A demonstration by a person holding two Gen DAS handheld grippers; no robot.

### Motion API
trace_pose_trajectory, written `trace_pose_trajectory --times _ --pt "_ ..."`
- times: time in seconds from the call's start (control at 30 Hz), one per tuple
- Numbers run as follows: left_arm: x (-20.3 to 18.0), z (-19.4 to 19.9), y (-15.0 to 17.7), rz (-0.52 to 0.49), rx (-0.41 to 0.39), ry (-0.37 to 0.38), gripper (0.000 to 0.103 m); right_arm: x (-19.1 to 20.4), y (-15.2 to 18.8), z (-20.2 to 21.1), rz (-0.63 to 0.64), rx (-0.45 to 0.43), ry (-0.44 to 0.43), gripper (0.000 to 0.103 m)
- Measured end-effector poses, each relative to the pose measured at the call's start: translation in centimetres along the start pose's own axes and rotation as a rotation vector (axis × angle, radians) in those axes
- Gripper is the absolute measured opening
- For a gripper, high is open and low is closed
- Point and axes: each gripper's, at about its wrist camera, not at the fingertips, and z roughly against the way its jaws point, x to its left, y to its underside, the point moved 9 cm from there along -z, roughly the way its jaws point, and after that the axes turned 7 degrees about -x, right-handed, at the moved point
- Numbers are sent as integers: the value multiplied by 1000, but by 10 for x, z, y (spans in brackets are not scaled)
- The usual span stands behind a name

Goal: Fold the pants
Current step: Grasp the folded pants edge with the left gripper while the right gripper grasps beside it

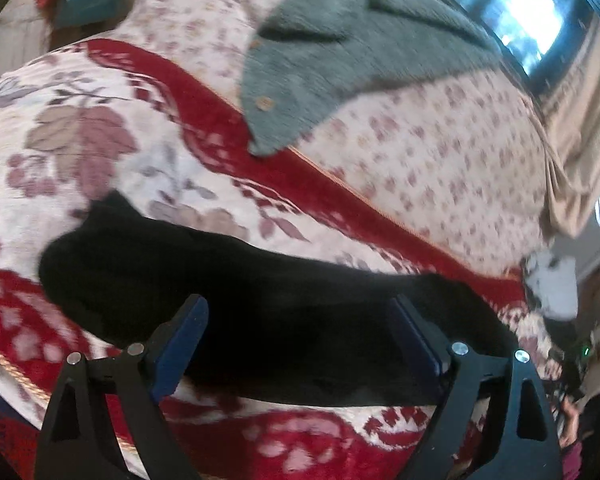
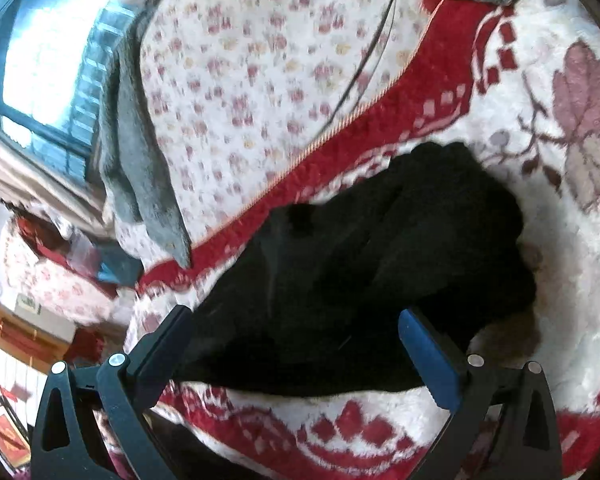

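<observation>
The black pants [image 1: 260, 300] lie bunched on a red and white floral blanket [image 1: 100, 140]. In the left wrist view they stretch across the lower middle, and my left gripper [image 1: 300, 308] is open just above them, jaws wide apart with the cloth between the blue pads. In the right wrist view the pants [image 2: 380, 260] form a crumpled heap in the centre. My right gripper [image 2: 296, 320] is open over their near edge, holding nothing.
A grey-green knitted cardigan [image 1: 340, 60] lies on a small-flowered sheet [image 1: 440, 152] beyond the blanket; it also shows in the right wrist view [image 2: 140, 168]. A window [image 1: 532, 12] is behind the bed. Room clutter sits off the bed's edge [image 2: 40, 320].
</observation>
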Motion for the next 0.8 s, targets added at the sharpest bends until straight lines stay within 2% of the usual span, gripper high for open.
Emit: trace_pose_trajectory --times 0.07,0.2,0.37,0.53,0.63,0.7,0.8 --pt "-21 -14 15 -36 35 4 90 1 7 -6 -7 6 -2 103" --pt "-69 -35 43 -104 104 69 90 -12 7 -9 -73 -31 -6 103" --pt "-141 -54 83 -156 187 210 90 -30 -8 -15 -150 -94 -9 103" --pt "-214 -73 132 -226 281 338 90 -51 -13 -30 -280 -107 -78 96" --pt "-252 -79 158 -279 330 398 90 -52 -15 -26 -282 -125 -114 78" --pt "-277 -84 171 -331 356 426 90 -54 -17 -23 -266 -129 -142 56" --pt "-309 -95 189 -425 376 452 90 -57 -19 -21 -270 -145 -177 40"
